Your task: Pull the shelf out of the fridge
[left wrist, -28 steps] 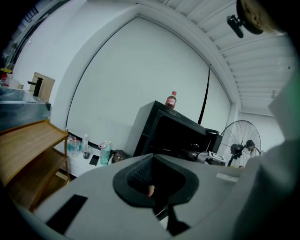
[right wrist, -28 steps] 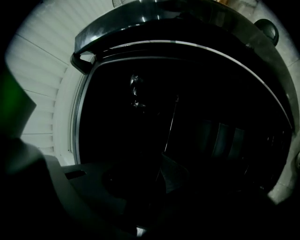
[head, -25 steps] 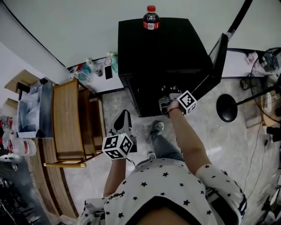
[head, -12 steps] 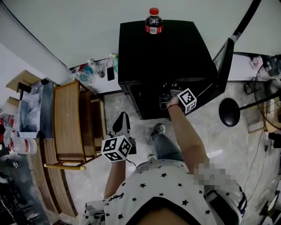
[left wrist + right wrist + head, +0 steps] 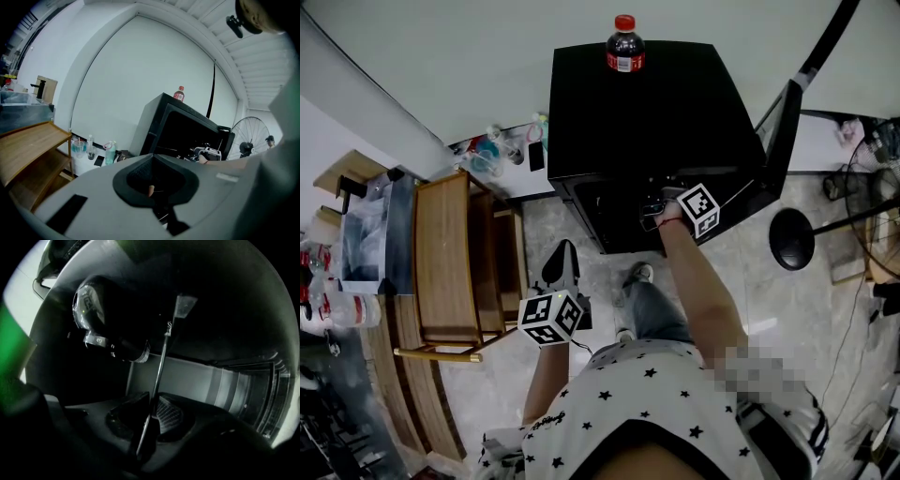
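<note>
A black mini fridge (image 5: pixel 647 103) stands with its door (image 5: pixel 775 127) swung open to the right. My right gripper (image 5: pixel 654 211) reaches level into the dark opening. In the right gripper view its jaws (image 5: pixel 150 418) have just been closing, and the pads now pinch the thin front edge of the shelf (image 5: pixel 159 369), which runs up between them. My left gripper (image 5: pixel 561 267) hangs back over the floor, left of the fridge, with its fingers together and nothing in them. From the left gripper view the fridge (image 5: pixel 187 131) is ahead.
A cola bottle (image 5: pixel 624 45) stands on the fridge top. A numbered thermostat dial (image 5: pixel 101 319) is on the fridge's inner wall. A wooden rack (image 5: pixel 445 253) stands at left, with small bottles (image 5: pixel 497 150) by the wall. A fan's base (image 5: pixel 792 239) sits at right.
The right gripper has pushed a little deeper into the fridge opening. The left gripper has stayed where it was.
</note>
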A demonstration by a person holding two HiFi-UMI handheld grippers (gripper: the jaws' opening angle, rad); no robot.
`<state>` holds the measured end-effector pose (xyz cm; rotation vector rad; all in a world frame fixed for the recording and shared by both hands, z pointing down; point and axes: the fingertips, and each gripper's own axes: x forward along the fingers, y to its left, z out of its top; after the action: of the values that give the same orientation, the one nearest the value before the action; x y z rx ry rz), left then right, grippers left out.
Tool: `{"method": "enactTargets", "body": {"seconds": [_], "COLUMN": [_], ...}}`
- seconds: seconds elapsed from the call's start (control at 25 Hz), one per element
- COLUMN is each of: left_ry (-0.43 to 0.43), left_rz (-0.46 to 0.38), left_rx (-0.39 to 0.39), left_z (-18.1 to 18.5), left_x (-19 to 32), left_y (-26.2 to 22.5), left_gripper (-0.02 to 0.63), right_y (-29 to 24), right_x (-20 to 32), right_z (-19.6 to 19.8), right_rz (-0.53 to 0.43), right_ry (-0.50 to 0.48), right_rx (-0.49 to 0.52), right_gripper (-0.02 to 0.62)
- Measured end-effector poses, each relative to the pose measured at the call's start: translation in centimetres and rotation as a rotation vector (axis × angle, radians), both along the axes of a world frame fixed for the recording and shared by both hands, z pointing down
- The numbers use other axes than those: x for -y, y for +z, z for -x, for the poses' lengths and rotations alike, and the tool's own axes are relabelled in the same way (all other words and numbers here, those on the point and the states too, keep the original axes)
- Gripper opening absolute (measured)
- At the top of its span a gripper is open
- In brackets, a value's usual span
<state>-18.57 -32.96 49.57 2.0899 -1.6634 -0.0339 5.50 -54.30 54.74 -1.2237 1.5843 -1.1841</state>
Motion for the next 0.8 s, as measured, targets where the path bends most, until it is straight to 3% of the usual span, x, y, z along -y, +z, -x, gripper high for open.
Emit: {"method": "enactTargets", "body": {"seconds": [0.8], "left_ry": [0.019], "left_rz": [-0.016], "left_rx": [-0.001], "left_z": [-0.5], "left_x": [-3.8], "left_y": [-0.9], "left_gripper": [0.012], "right_y": [0.2], "right_x": [-5.1], "right_z": [-0.2], "right_rz": [0.045], "right_ry": [0.004], "right_rx": [0.010], "right_gripper": [0.028]}}
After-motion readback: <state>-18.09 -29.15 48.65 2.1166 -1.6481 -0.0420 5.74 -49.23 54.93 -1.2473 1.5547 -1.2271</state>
